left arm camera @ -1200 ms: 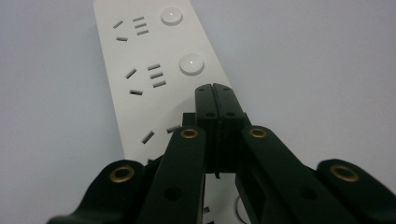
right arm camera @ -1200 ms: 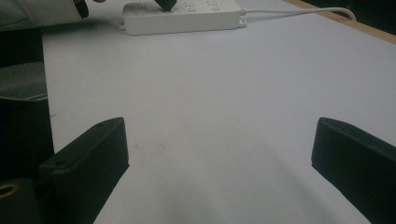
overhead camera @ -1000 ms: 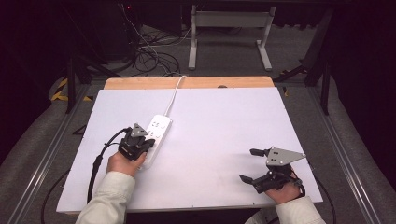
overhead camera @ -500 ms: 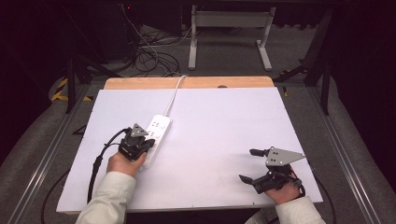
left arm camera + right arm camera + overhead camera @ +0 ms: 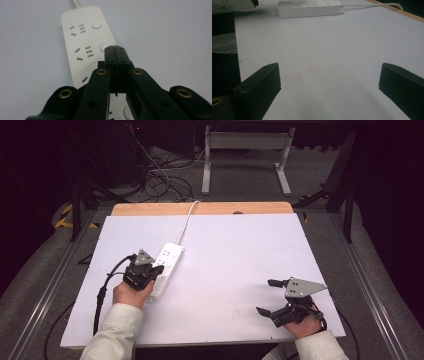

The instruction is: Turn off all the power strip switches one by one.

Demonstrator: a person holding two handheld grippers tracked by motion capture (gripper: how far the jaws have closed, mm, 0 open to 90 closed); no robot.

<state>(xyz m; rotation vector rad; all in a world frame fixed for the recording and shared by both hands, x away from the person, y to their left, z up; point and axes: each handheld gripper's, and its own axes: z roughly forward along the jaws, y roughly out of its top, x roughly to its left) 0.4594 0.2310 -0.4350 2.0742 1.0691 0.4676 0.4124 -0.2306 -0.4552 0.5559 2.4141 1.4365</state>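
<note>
Seen from high view: a white table [image 5: 240, 270] at the middle of the frame, with a wooden edge at its far side. On its left half lies a white power strip [image 5: 166, 267], long axis running from lower left to upper right of the frame, cord [image 5: 186, 222] leaving the upper end toward the far table edge. In left gripper view can be seen what high view is too small to show: socket slots and round buttons [image 5: 96, 24] on the strip [image 5: 82, 42], in a row along its length, cord end at the top of the frame. In right gripper view lies the same strip [image 5: 309, 8] at the upper left of the frame, on its side view, long axis left to right, cord [image 5: 372, 5] going to the upper right.

Left gripper [image 5: 145, 270] at the lower left part of high view, resting over the near end of the strip, held by a hand [image 5: 131, 292]. In its own view the two jaws are pressed together with nothing between them, tips [image 5: 115, 50] just above the strip's second button, contact not sure.

Right gripper [image 5: 272, 296] at the lower right of high view, well apart from the strip, jaws spread wide with only bare table between, as also in its own view [image 5: 329, 82]
</note>
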